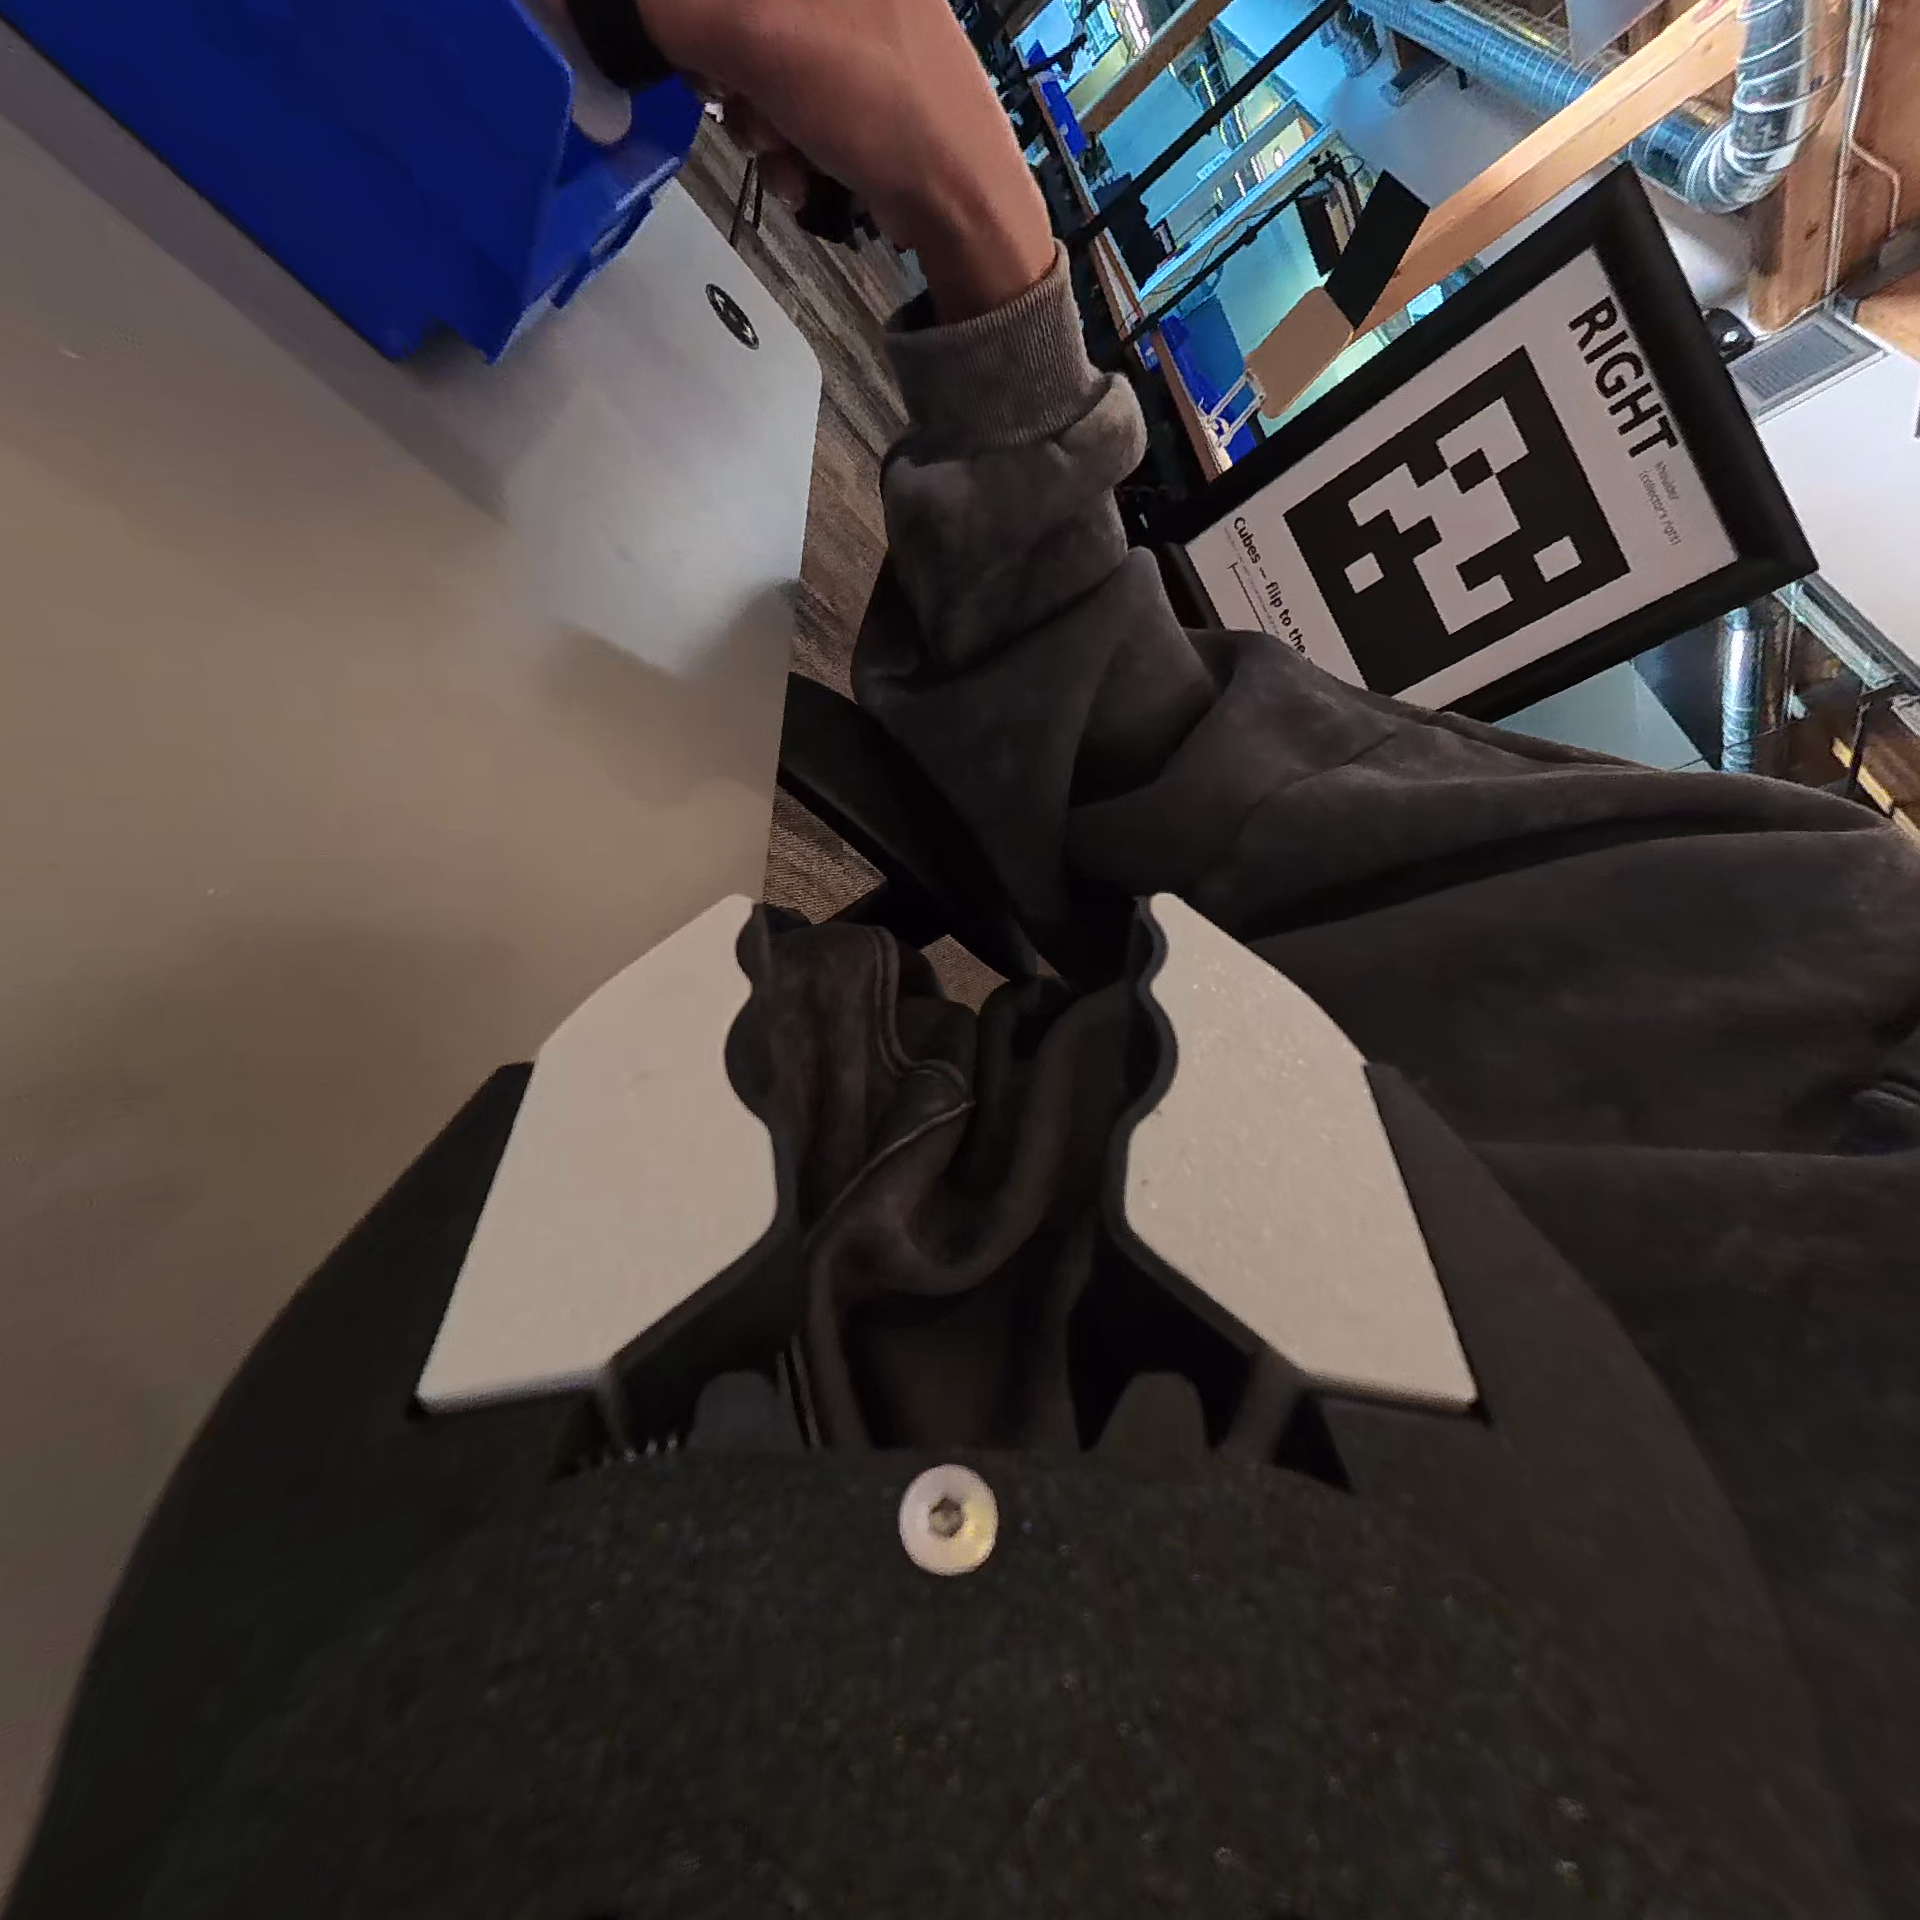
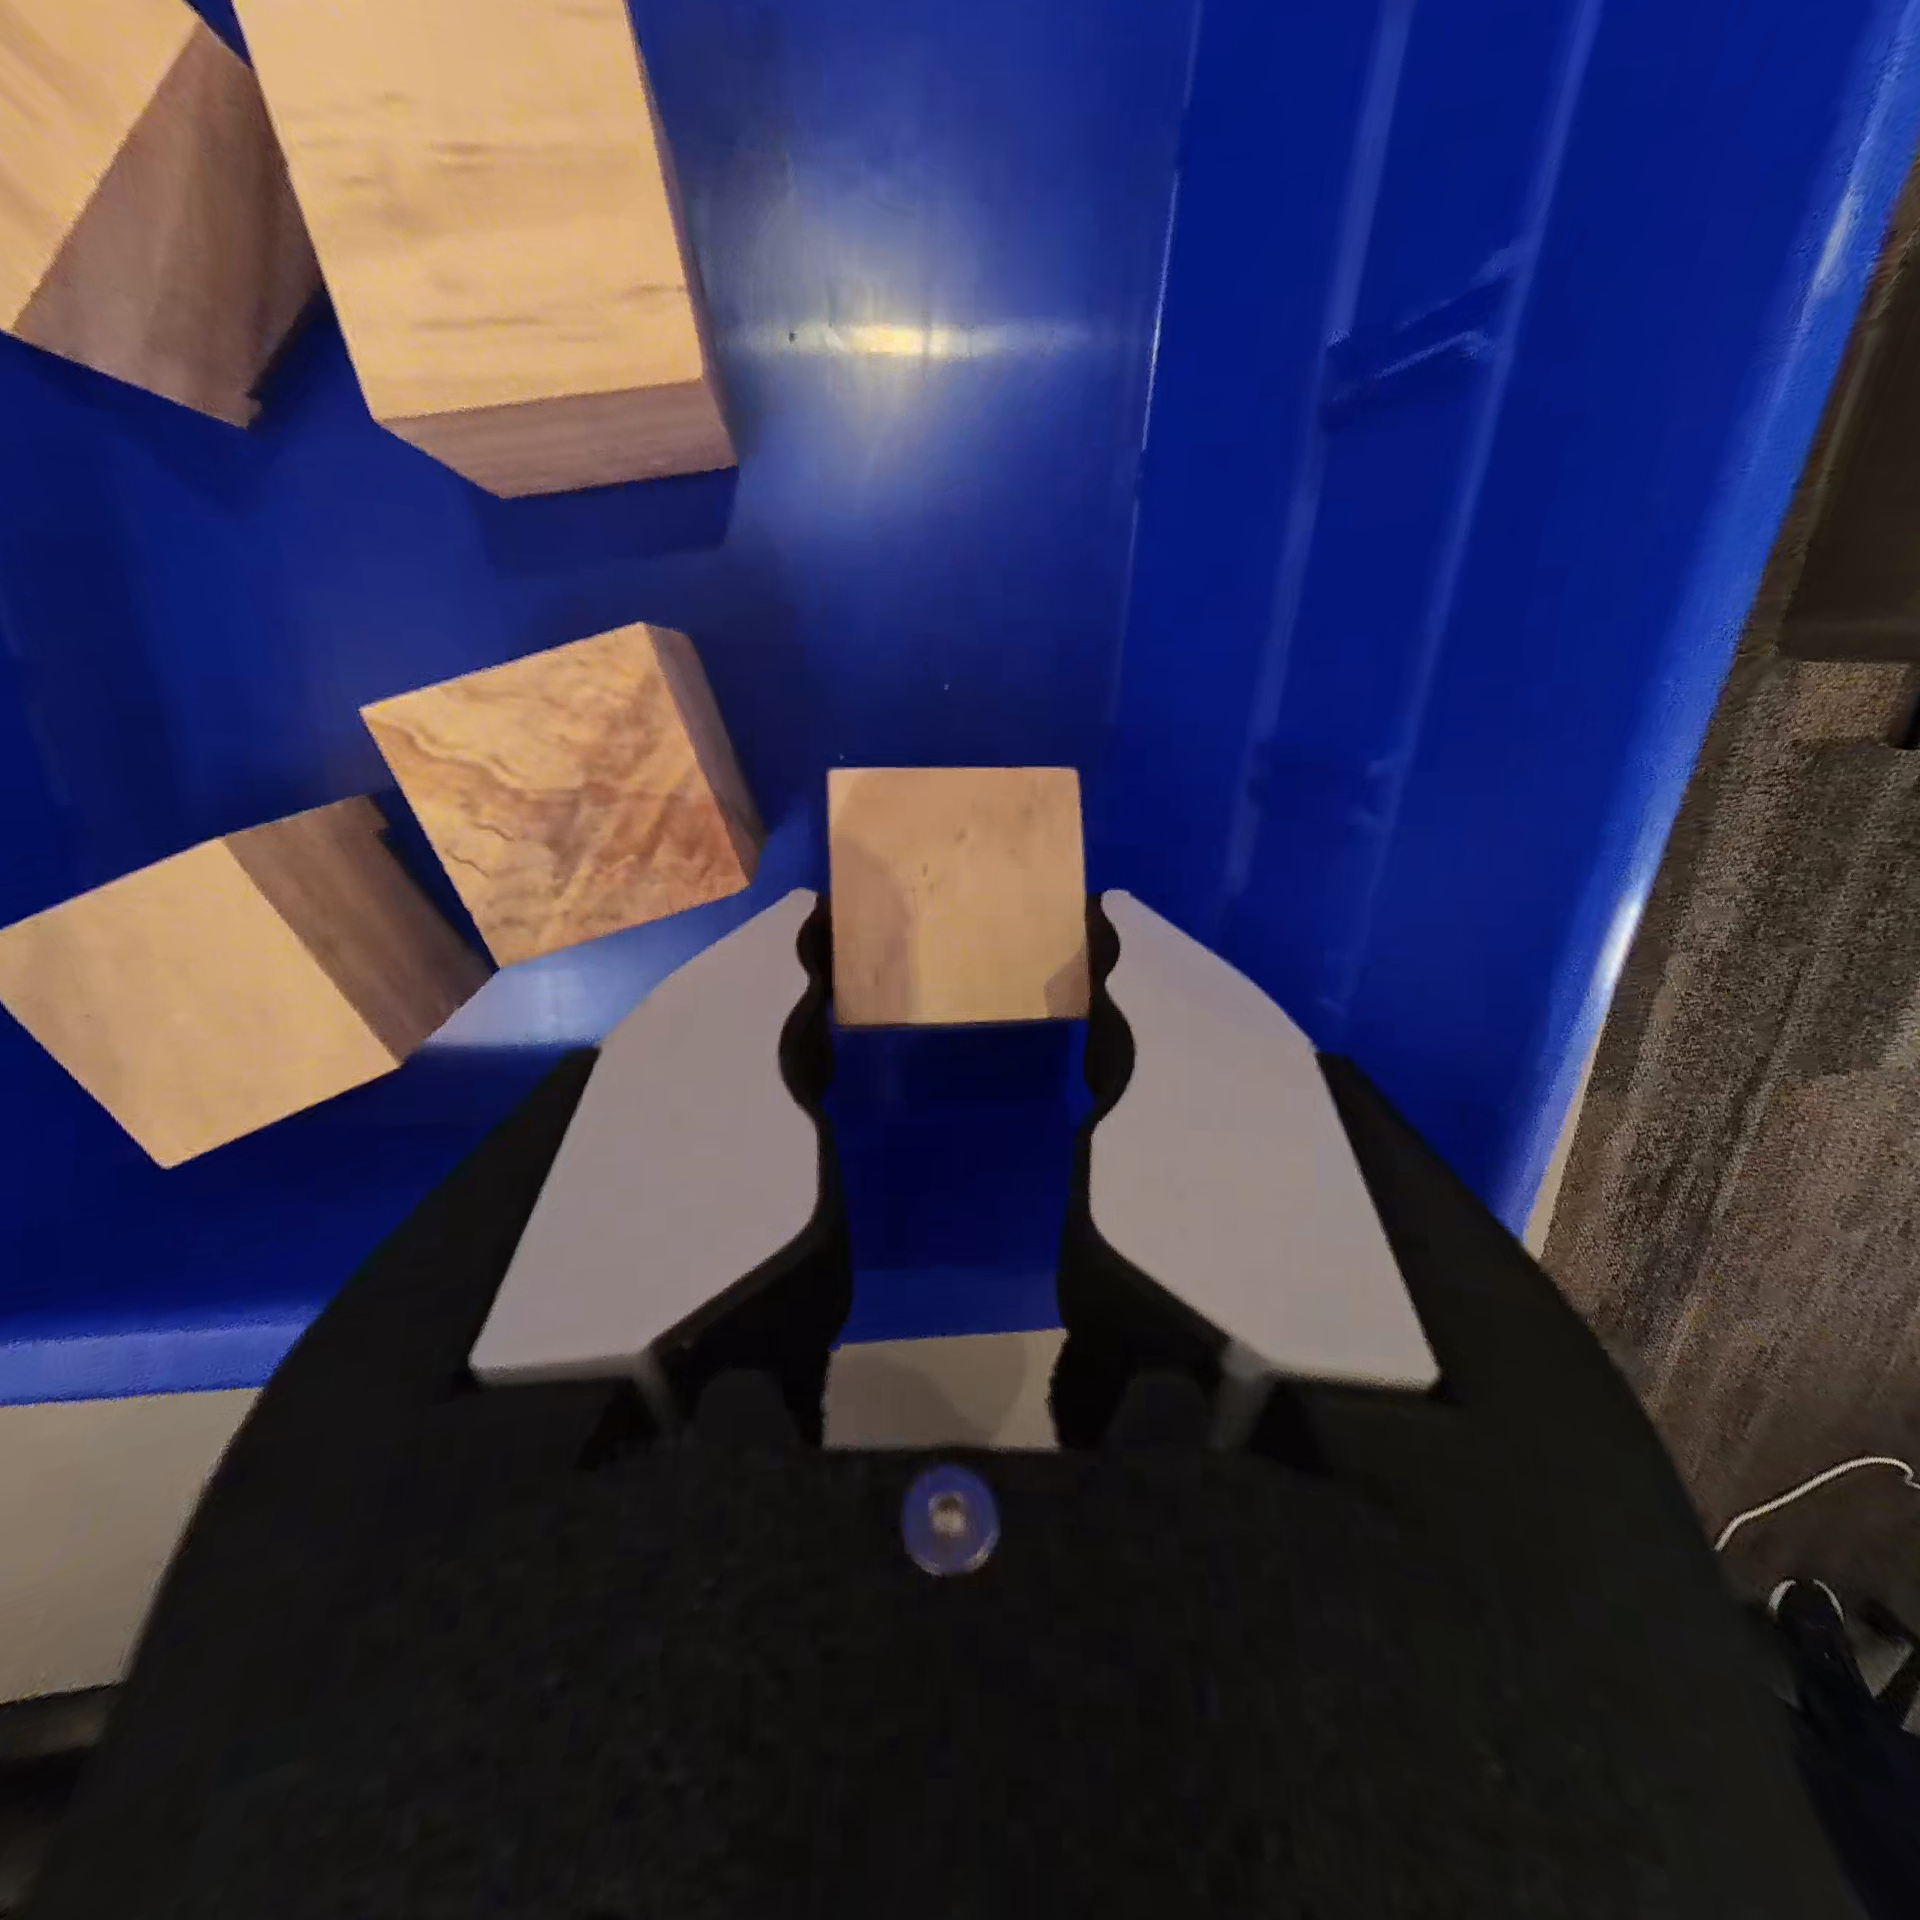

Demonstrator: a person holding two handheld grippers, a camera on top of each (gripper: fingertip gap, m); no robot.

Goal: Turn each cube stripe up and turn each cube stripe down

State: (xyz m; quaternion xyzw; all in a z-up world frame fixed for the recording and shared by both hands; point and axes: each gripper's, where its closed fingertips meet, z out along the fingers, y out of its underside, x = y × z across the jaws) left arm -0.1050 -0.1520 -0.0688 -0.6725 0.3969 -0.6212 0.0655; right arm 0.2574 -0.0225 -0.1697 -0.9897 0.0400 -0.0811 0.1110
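In the right wrist view, my right gripper (image 2: 956,920) is shut on a small wooden cube (image 2: 956,883), held between the fingertips over the floor of a blue bin (image 2: 935,520). Its top face is plain, with no stripe in sight. Several other wooden cubes lie in the bin: two at the upper left (image 2: 488,229) (image 2: 114,187) and two at the left (image 2: 561,790) (image 2: 208,987). All show plain light tops. My left gripper (image 1: 948,914) is open and empty, off the table's edge, pointing at a person's dark sleeve (image 1: 997,571).
The blue bin (image 1: 364,156) stands on a pale table (image 1: 260,727) near its corner. A person's hand (image 1: 862,135) reaches toward the bin. A black-framed sign with a square marker (image 1: 1507,468) stands behind. Grey carpet (image 2: 1714,1039) lies right of the bin.
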